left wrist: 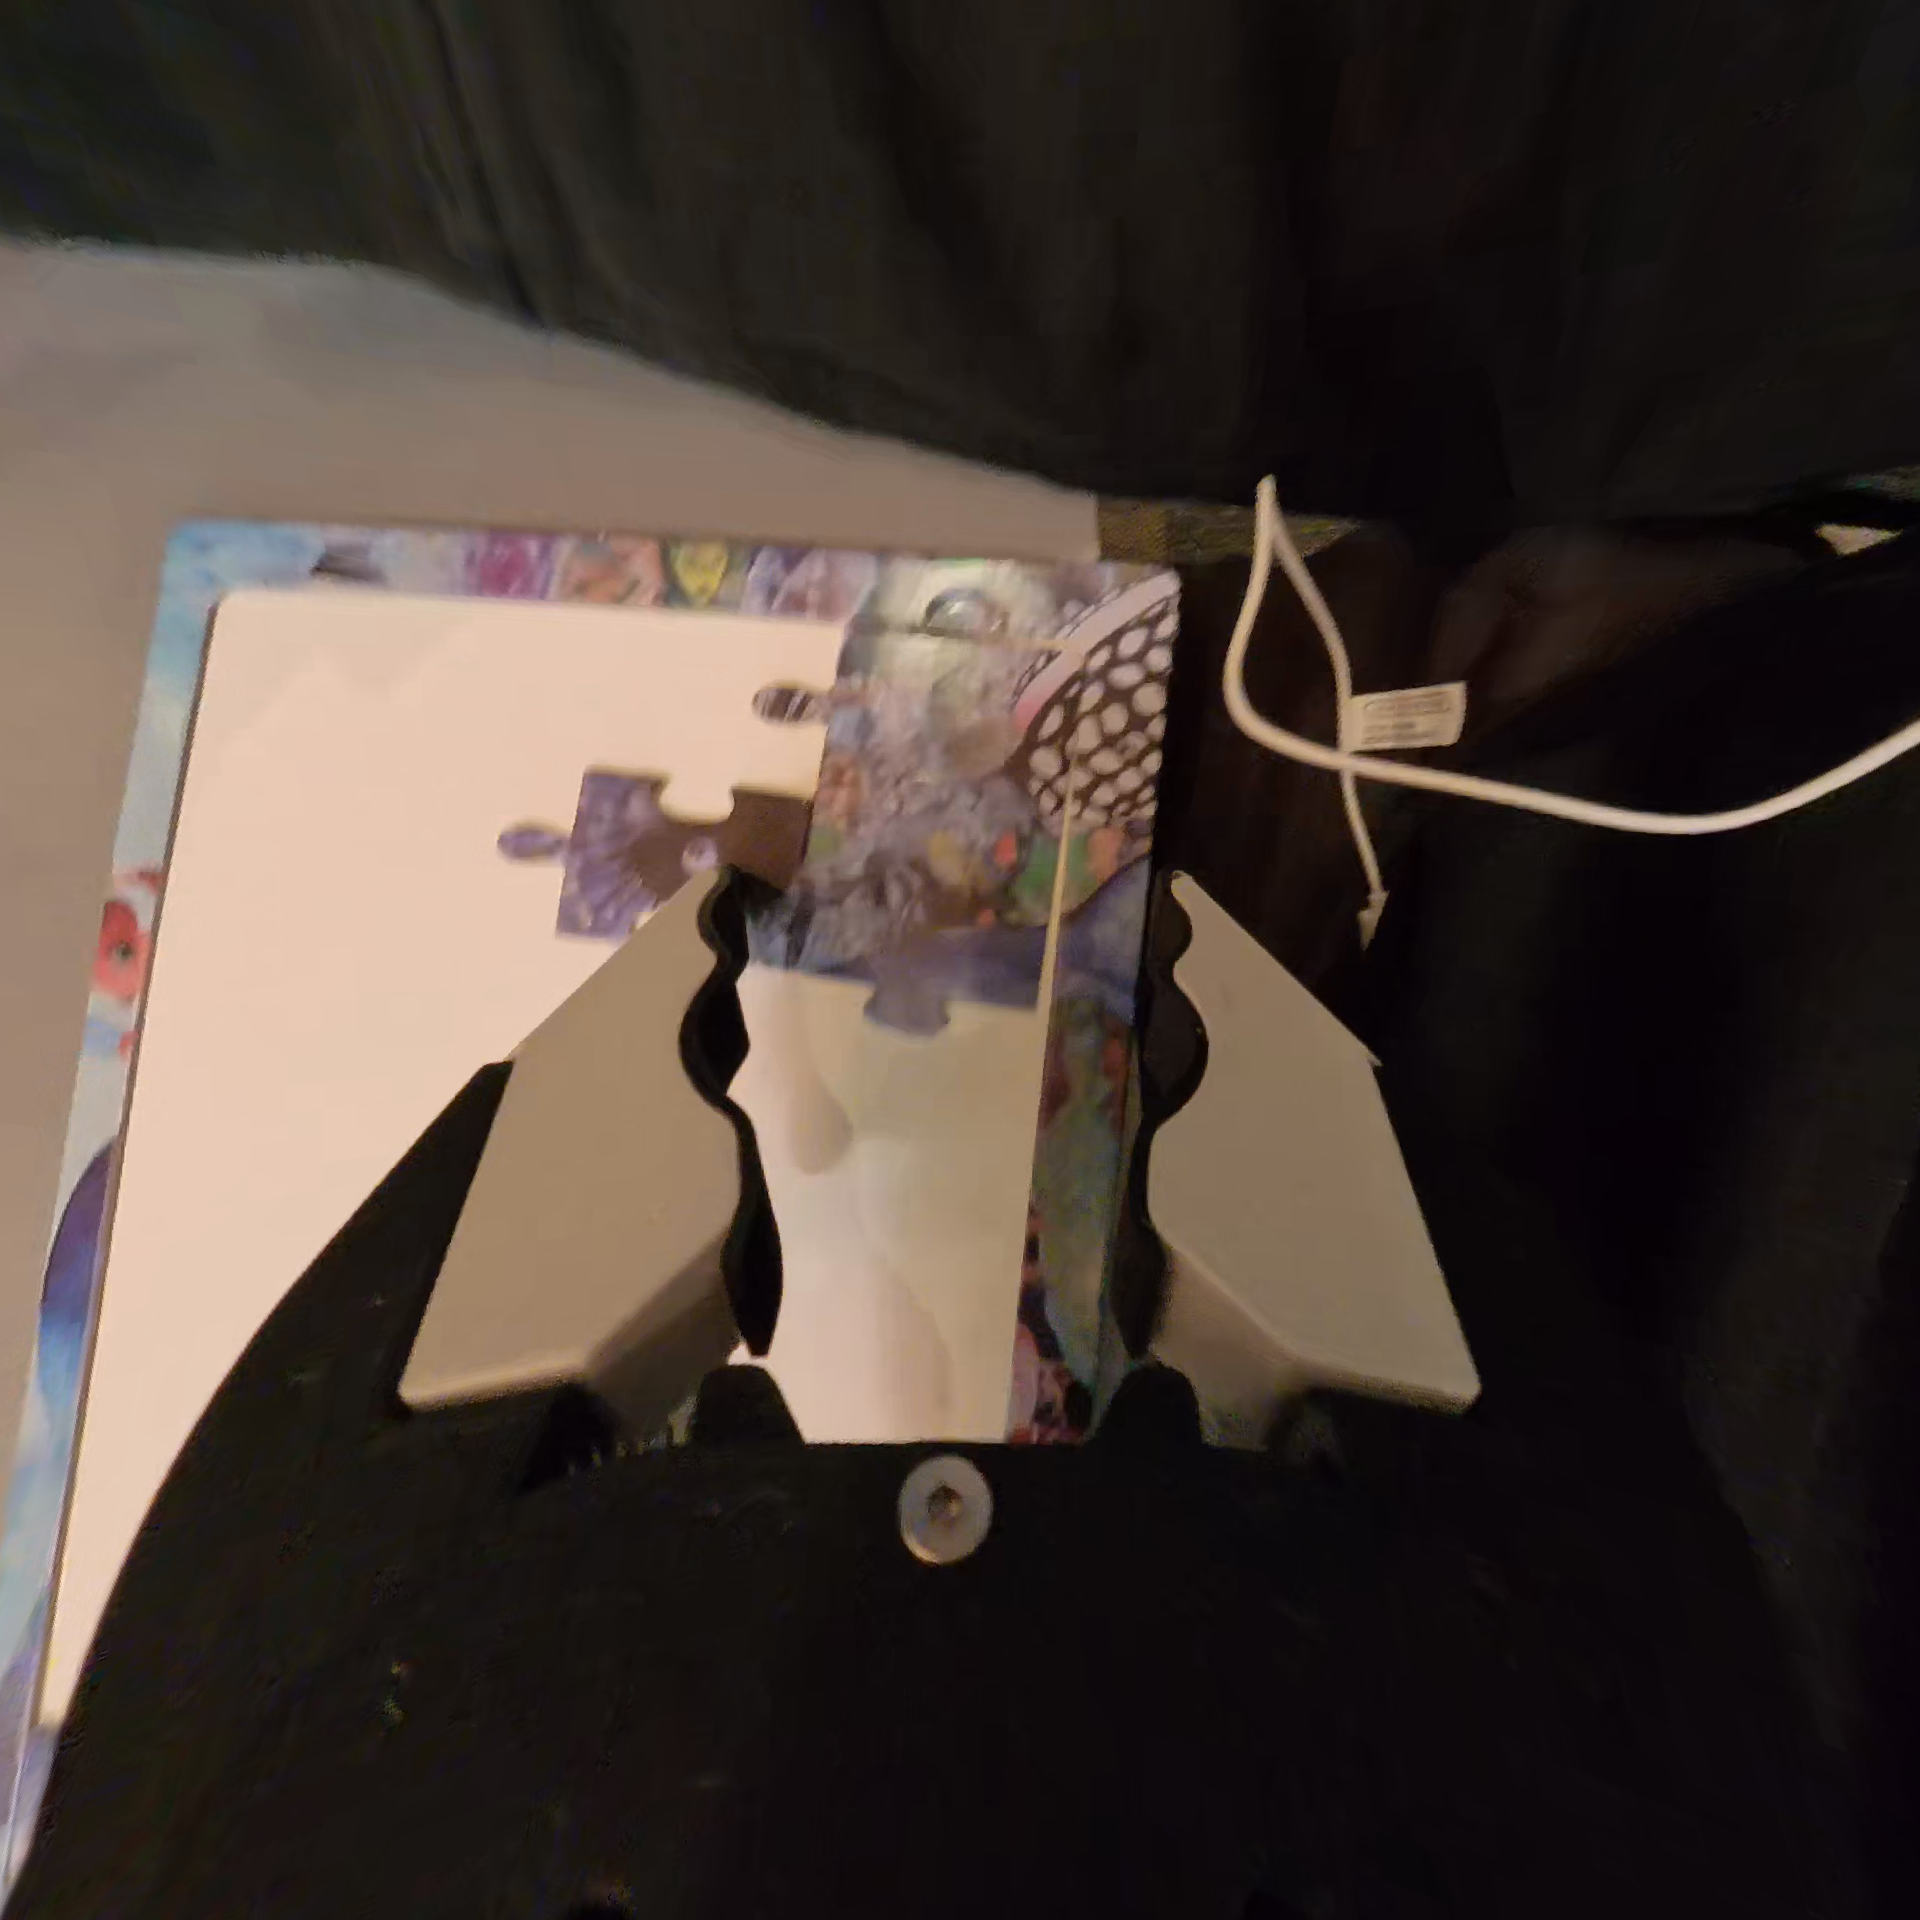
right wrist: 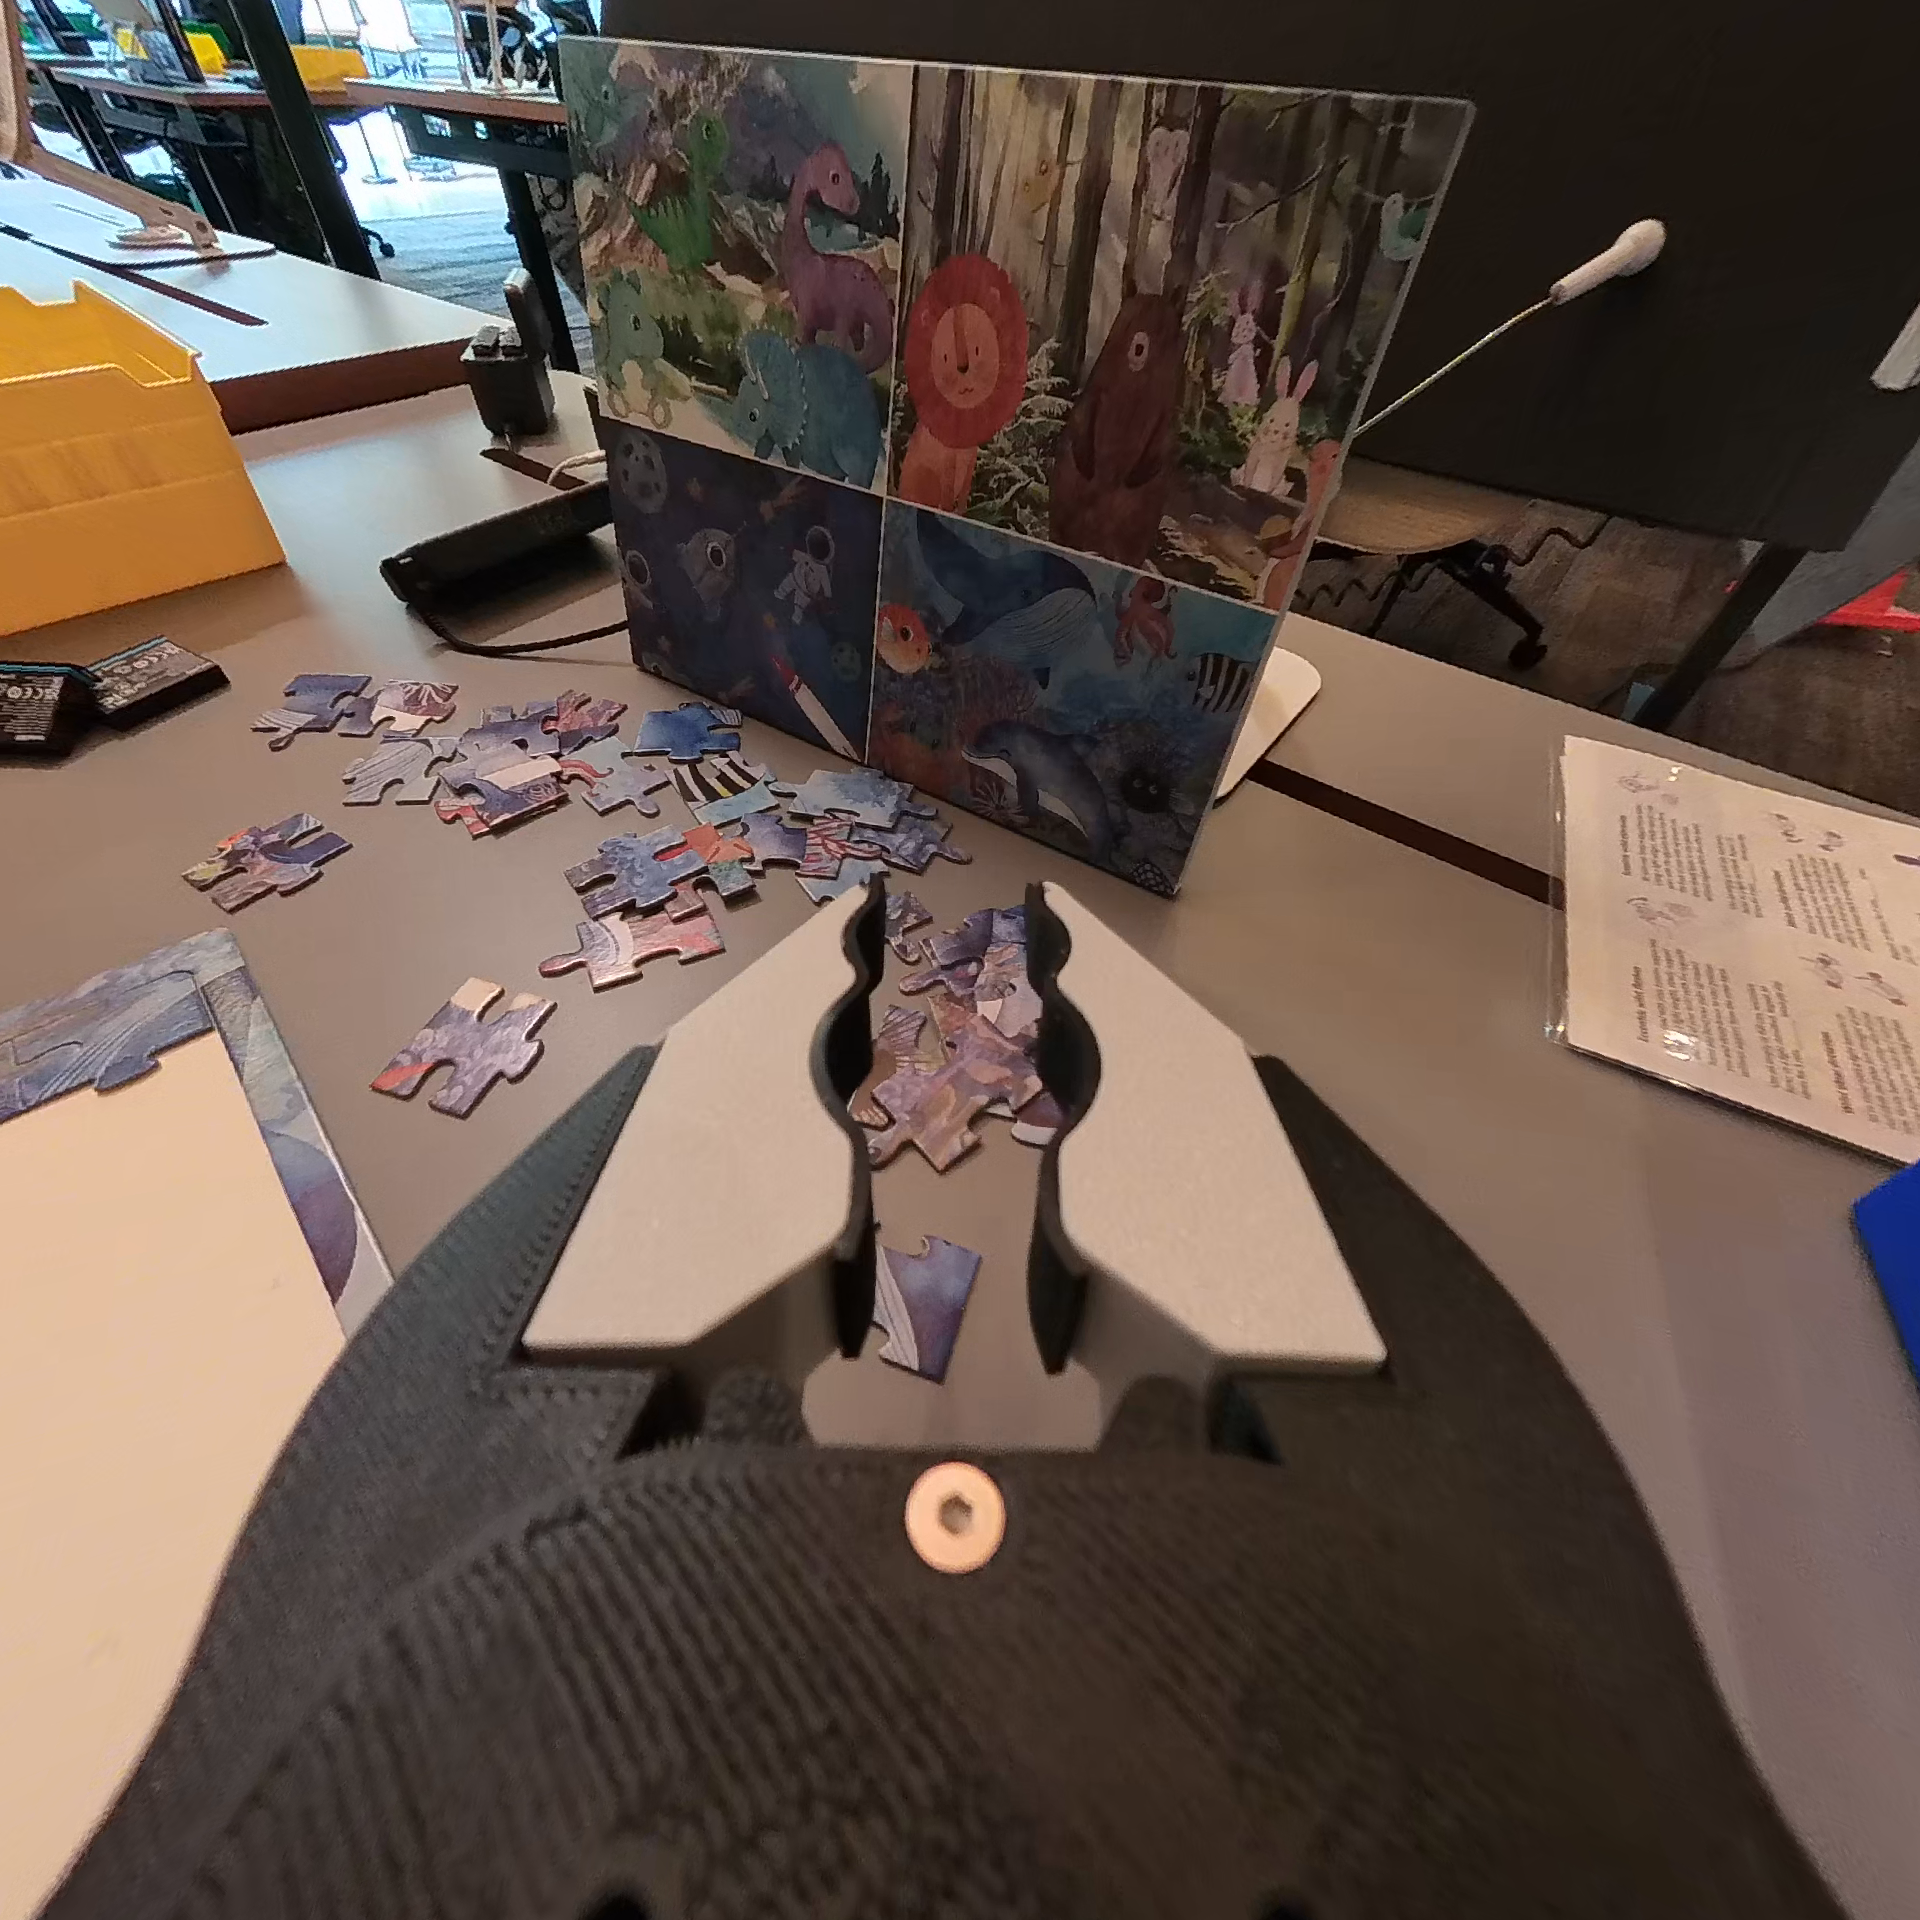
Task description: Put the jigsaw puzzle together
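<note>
- grey surface (right wrist: 1351, 1039) w/ an upright picture board (right wrist: 935, 416) at the back, showing four scenes
- puzzle tray (left wrist: 416, 1039) near the surface edge: mostly bare, a few placed pieces (left wrist: 935, 831) joined in one corner
- loose puzzle pieces (right wrist: 644, 810) scattered btwn tray and board
- left gripper (left wrist: 951, 883) spread wide over the placed pieces, holding nothing
- right gripper (right wrist: 956, 899) parted narrowly above the loose pile, empty

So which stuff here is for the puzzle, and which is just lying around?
For the puzzle:
puzzle tray
placed pieces
loose pieces
picture board

Just lying about:
yellow bin
printed sheet
white cable
black batteries
</note>
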`<action>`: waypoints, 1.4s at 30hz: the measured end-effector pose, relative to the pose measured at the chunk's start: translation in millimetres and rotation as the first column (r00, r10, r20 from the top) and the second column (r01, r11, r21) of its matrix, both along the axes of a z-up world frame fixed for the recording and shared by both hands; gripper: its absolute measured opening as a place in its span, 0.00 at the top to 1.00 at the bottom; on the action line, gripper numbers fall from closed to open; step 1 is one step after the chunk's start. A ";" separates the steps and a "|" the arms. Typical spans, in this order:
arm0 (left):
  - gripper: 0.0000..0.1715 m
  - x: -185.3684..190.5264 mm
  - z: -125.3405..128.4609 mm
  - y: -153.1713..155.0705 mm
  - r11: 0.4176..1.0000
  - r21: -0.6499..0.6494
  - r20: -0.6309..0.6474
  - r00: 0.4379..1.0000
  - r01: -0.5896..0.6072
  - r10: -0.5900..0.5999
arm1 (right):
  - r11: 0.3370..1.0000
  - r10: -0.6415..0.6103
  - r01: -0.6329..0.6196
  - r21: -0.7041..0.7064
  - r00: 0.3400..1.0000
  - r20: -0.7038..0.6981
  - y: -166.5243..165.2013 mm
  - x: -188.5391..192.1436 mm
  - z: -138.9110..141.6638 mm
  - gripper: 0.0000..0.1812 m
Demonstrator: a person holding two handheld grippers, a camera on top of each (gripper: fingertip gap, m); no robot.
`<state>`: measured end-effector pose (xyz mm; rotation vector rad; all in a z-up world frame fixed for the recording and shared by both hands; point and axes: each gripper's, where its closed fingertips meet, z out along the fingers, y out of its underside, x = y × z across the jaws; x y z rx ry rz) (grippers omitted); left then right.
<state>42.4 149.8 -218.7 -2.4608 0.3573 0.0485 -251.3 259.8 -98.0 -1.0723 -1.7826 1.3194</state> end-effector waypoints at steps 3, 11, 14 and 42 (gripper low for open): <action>0.55 -5.5 4.1 -15.8 0.997 0.001 0.026 0.996 -0.082 0.082 | 1.000 0.002 -0.002 -0.003 1.000 -0.002 -0.4 0.4 0.9 0.86; 0.58 7.5 1.6 -26.0 0.989 0.036 0.105 0.985 -0.141 0.137 | 1.000 0.002 -0.002 0.016 1.000 0.030 -2.3 -2.3 -10.1 0.85; 0.64 11.7 3.3 -21.4 0.991 0.051 0.111 0.987 -0.126 0.120 | 1.000 -0.004 0.003 0.014 0.999 0.046 0.0 -4.2 -15.5 0.85; 0.75 -3.7 5.6 -4.4 0.950 0.104 0.254 0.932 -0.293 0.260 | 1.000 -0.025 0.024 0.006 0.999 0.039 7.9 -4.2 -12.0 0.85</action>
